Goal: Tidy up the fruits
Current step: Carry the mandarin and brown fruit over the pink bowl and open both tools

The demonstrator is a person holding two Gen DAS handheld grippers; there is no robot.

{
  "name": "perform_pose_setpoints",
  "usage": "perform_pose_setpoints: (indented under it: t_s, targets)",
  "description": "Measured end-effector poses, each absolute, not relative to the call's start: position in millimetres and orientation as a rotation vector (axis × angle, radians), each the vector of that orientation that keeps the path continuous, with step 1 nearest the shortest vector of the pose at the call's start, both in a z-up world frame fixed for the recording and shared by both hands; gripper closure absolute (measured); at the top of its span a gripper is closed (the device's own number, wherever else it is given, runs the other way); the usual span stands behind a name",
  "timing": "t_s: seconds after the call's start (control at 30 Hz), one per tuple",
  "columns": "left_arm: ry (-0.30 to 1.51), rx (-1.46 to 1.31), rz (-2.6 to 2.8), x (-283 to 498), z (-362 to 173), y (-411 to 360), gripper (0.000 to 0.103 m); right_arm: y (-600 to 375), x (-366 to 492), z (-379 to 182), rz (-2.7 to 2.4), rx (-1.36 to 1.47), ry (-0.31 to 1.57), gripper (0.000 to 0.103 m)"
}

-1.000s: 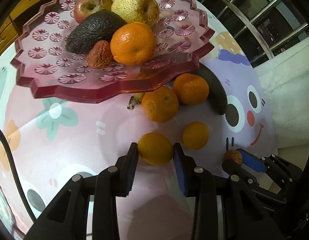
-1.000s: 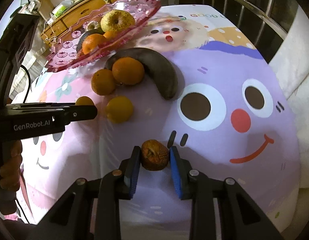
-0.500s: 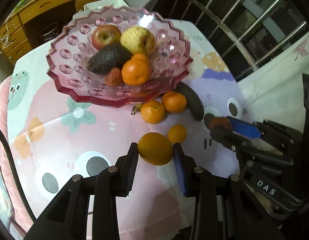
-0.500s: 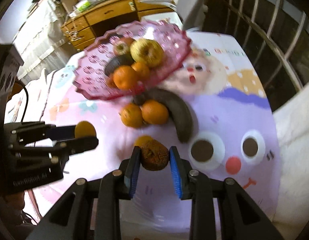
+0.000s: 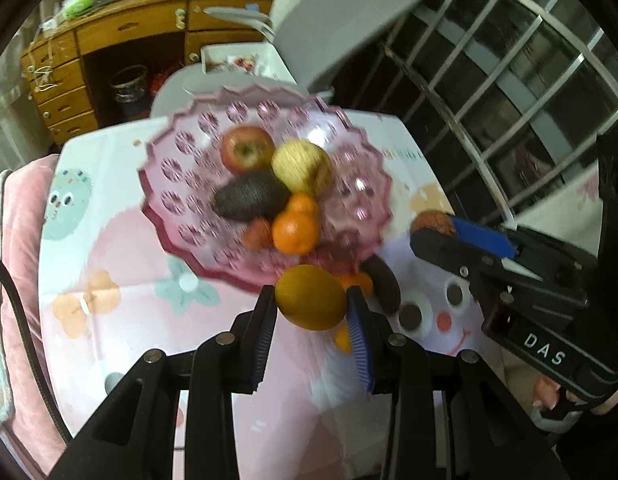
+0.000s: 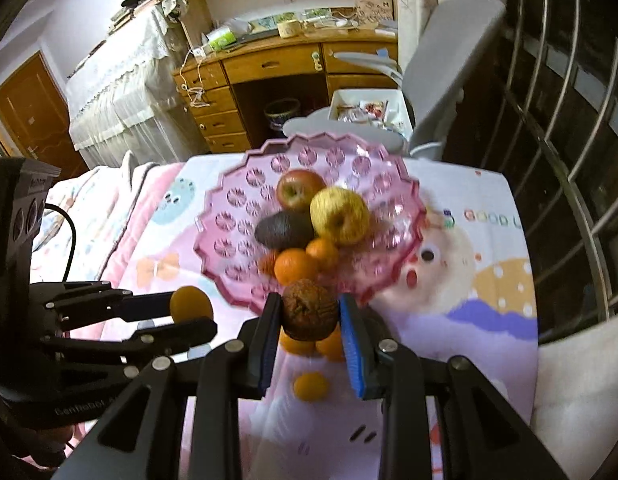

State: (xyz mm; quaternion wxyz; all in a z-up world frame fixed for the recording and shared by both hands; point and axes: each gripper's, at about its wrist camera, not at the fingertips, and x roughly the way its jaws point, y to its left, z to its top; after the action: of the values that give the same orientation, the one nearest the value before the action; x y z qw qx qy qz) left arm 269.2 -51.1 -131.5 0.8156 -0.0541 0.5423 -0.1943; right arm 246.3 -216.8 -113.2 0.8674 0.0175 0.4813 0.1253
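Note:
My left gripper (image 5: 311,304) is shut on a yellow-orange citrus fruit (image 5: 311,297), held high above the table in front of the pink glass fruit plate (image 5: 181,184). My right gripper (image 6: 309,318) is shut on a brown wrinkled fruit (image 6: 309,310), also held above the table near the plate's (image 6: 237,216) front rim. The plate holds a red apple (image 5: 247,148), a yellow pear (image 5: 301,166), a dark avocado (image 5: 249,198) and oranges (image 5: 295,230). Loose oranges (image 6: 311,386) and a dark banana (image 5: 383,286) lie on the cloth below.
The table has a pastel cartoon cloth (image 6: 469,280). A grey chair (image 6: 441,72) and a wooden desk (image 6: 269,68) stand behind it. A metal railing (image 6: 569,160) runs along the right. A pink cushion (image 5: 17,240) lies at the left.
Both grippers have risen with their fruits and now look down on the plate from higher up. The right gripper has come closer to the plate's right side.

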Motion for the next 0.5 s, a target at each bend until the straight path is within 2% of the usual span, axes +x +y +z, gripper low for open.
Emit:
perform_pose_setpoints:
  t_s: [0.17,0.5]
  targets:
    - [1.107,-0.159,-0.349,288.3,-134.8,-40.8,0.069,-218.0,264.4,-119.4,0.266,0.037,0.986,0.074]
    - [1.124,-0.215,-0.272,317.3,-161.4,-26.2,0.069,-221.3,291.6,-141.8,0.207,0.098,1.009,0.073]
